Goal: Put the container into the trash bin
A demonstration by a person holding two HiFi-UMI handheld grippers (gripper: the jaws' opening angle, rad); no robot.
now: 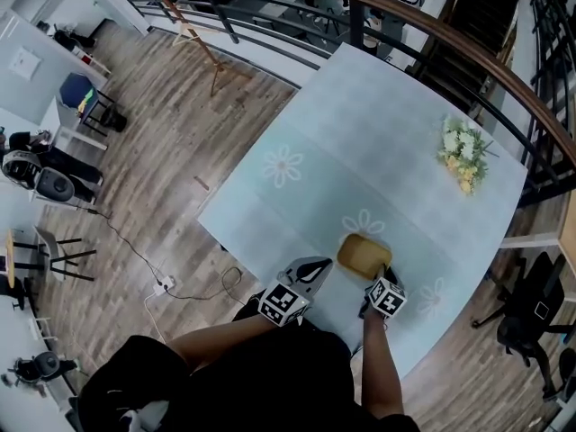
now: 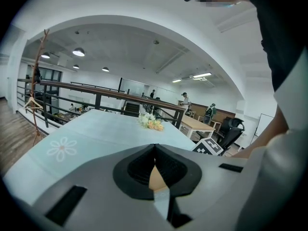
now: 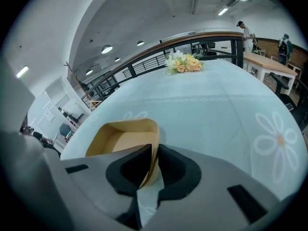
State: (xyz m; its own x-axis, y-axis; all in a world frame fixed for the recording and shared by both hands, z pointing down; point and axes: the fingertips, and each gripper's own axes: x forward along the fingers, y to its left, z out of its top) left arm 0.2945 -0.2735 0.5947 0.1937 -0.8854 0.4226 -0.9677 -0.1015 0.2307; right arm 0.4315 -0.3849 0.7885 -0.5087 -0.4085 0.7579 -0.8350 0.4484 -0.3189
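Note:
A tan, open-topped paper container (image 1: 364, 256) sits on the pale blue table (image 1: 360, 133) near its front edge. In the right gripper view, my right gripper (image 3: 155, 148) is shut on the container (image 3: 120, 141), pinching its near right wall between the pads. In the head view the right gripper (image 1: 382, 275) stands just in front of the container. My left gripper (image 1: 322, 264) hovers to the container's left with its jaws shut and empty. In the left gripper view, the left gripper (image 2: 154, 147) has its tips together, and a sliver of tan shows behind them.
A bunch of yellow and white flowers (image 1: 463, 154) lies at the table's far right. A railing (image 1: 270, 12) runs behind the table. A black office chair (image 1: 531, 318) stands at the right. A cable and power strip (image 1: 164, 286) lie on the wooden floor to the left.

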